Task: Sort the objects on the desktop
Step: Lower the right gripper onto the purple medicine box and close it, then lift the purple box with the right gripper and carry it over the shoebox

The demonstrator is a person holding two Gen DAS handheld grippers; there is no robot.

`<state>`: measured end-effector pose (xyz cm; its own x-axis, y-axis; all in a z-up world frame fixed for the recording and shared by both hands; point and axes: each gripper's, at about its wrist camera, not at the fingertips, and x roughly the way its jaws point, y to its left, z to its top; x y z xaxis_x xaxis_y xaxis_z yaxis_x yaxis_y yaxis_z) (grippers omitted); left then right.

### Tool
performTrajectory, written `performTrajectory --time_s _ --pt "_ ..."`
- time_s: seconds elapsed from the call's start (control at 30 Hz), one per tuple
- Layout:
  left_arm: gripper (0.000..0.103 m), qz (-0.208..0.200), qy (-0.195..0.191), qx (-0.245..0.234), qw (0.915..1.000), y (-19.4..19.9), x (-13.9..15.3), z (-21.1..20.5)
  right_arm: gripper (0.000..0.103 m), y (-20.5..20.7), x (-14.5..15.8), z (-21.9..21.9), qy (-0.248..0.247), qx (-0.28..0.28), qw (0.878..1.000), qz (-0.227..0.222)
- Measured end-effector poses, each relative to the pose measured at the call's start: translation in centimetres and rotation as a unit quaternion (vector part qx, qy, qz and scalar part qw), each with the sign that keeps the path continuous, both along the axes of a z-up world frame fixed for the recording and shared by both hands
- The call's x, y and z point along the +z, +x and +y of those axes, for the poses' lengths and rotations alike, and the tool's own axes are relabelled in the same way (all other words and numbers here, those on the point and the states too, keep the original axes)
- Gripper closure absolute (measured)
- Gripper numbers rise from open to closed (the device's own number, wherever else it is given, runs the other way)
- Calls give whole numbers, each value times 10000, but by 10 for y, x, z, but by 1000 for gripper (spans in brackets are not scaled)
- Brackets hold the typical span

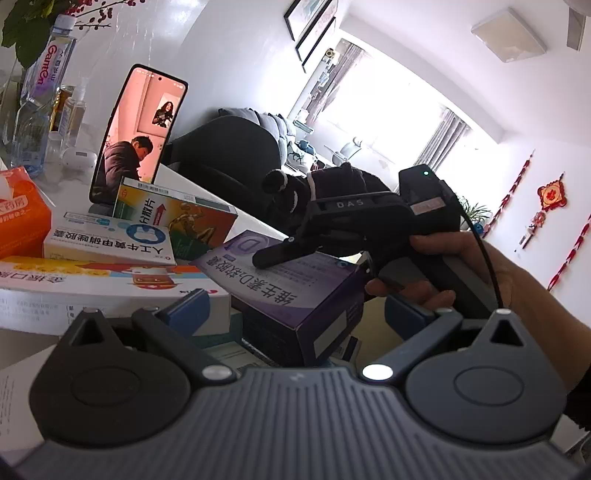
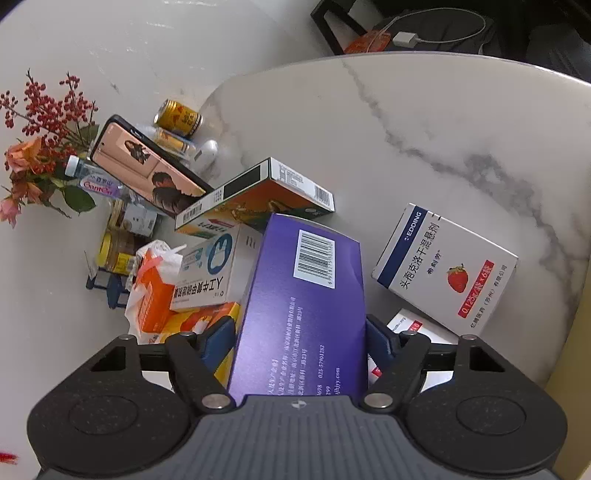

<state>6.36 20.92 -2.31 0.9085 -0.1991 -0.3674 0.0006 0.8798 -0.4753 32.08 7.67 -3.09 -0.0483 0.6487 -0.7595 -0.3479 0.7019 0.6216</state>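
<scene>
A dark sofa [image 1: 236, 147] sat mid-frame in the left wrist view, framed pictures [image 1: 314, 29] hung at top centre, a bright window [image 1: 388, 110] glowed upper right, and red knot ornaments [image 1: 552, 195] hung at far right.

You are in a home living room: beyond your left gripper sit a grey sofa [image 1: 273, 125], bright curtained windows [image 1: 388, 122], framed pictures [image 1: 314, 29] and a red knot ornament [image 1: 552, 195] on white walls.

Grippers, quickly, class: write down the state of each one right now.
Left gripper: open, pads touching nothing.
Right gripper: closed on the purple cardboard medicine box.
</scene>
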Motion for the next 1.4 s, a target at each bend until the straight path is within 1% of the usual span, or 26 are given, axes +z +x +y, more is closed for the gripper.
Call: performTrajectory --time_s 0.17,0.5,0.73,0.87,1.17,1.4 --pt "0 26 21 -1 10000 2 -1 0 31 -4 10 -5 -64 -99 9995 -308" --pt "0 23 39 -11 10000 2 0 -3 34 -15 37 -12 -240 -135 9959 -864" --pt "0 0 -17 -93 10000 2 2 -8 34 -28 66 -27 -288 -226 9908 -1301" --pt "0 11 -49 -126 9999 1 1 -11 34 -32 74 -37 -250 -356 9894 -1386" --pt "0 -9 -11 -134 9999 -5 1 -16 34 -40 82 -52 -185 -502 9878 -1460" --pt "1 54 41 -130 9999 -4 0 -17 34 -45 91 -63 -84 -655 9857 -1549"
